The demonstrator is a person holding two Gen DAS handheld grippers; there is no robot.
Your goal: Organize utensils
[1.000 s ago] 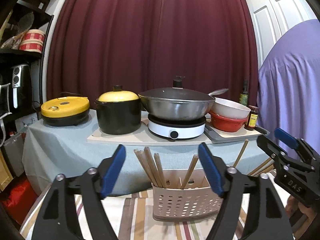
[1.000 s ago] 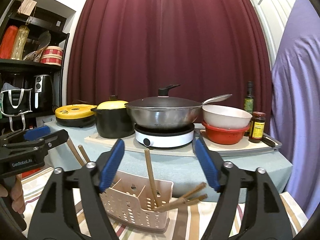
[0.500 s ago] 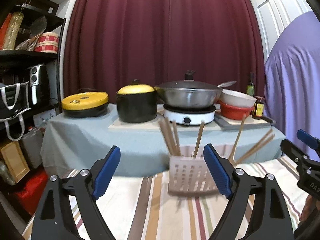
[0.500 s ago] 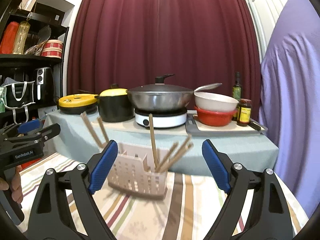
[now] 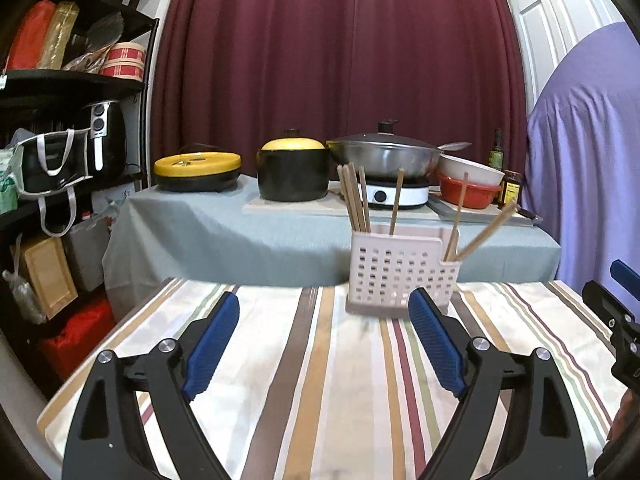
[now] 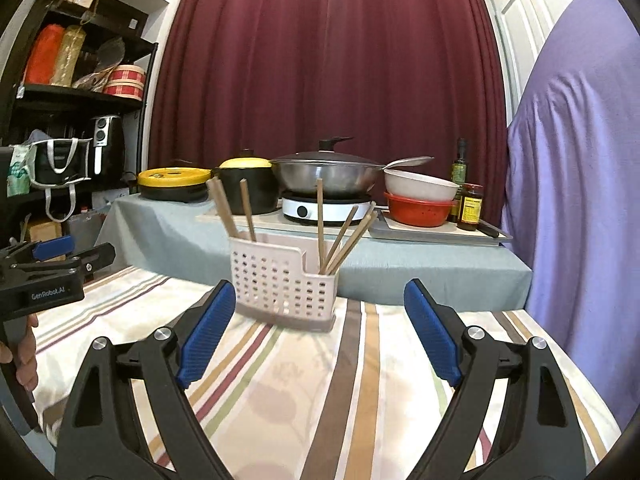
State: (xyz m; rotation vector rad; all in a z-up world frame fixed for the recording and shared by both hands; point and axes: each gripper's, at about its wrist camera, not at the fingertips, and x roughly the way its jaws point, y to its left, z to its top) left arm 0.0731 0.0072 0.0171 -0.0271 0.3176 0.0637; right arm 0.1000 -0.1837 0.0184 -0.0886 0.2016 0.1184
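A striped cloth covers the worktop [image 5: 320, 380], with a dark red curtain behind. In the left wrist view, the left gripper [image 5: 324, 340] hangs empty, jaws wide, short of the holder [image 5: 394, 276] of chopsticks [image 5: 354, 198]. In the right wrist view, the right gripper [image 6: 316, 328] is likewise wide and empty. The chopsticks look light, stiff, smooth — best pinched near the upper ends.

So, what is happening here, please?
A person holds two grippers over a striped tablecloth. The left gripper and the right gripper are both open and hold nothing. The wooden chopsticks already stand in the perforated utensil holder, which neither gripper touches. The sorting looks done.
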